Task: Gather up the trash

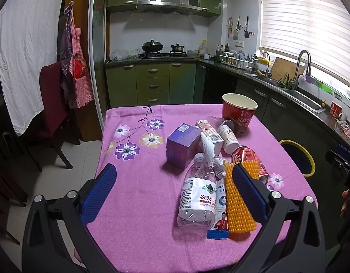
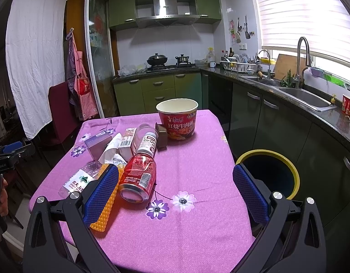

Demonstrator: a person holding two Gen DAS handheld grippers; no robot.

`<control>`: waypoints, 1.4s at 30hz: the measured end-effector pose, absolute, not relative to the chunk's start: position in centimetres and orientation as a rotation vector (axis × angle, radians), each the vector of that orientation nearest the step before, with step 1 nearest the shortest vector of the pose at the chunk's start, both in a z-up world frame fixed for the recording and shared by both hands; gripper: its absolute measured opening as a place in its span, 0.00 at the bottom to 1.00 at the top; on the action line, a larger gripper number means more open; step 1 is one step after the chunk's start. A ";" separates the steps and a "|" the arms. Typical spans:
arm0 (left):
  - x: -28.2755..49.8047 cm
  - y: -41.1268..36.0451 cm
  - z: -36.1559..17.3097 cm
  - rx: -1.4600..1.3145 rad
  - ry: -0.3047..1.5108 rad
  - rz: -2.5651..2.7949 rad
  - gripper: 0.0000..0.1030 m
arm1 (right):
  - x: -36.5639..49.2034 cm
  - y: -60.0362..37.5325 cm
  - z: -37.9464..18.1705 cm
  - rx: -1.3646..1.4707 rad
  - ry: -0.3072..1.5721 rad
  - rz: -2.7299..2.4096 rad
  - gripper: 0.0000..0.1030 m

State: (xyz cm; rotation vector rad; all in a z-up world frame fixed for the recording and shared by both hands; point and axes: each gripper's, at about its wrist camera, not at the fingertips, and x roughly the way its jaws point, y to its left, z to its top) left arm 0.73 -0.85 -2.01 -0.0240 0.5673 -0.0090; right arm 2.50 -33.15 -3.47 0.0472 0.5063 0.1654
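Trash lies on a pink flowered tablecloth (image 1: 138,223): a clear water bottle (image 1: 197,193), an orange spiky brush (image 1: 238,207), a crushed red cola can (image 2: 137,179), a purple box (image 1: 183,144), a small carton (image 1: 209,130), a white Co-Q10 bottle (image 2: 148,144), a crumpled tissue (image 2: 110,150) and a red noodle cup (image 2: 178,119). A yellow-rimmed bin (image 2: 269,173) stands right of the table. My left gripper (image 1: 175,171) is open and empty above the near table edge. My right gripper (image 2: 175,174) is open and empty, with the can just inside its left finger.
A dark red chair (image 1: 53,104) stands left of the table. A kitchen counter with sink (image 2: 304,97) runs along the right. Green cabinets and a stove (image 2: 168,66) are at the back. A white sheet hangs at the left.
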 end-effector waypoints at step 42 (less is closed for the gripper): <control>31.0 10.2 -10.2 -0.143 0.638 0.223 0.94 | 43.5 -33.7 -2.5 0.016 1.158 0.242 0.74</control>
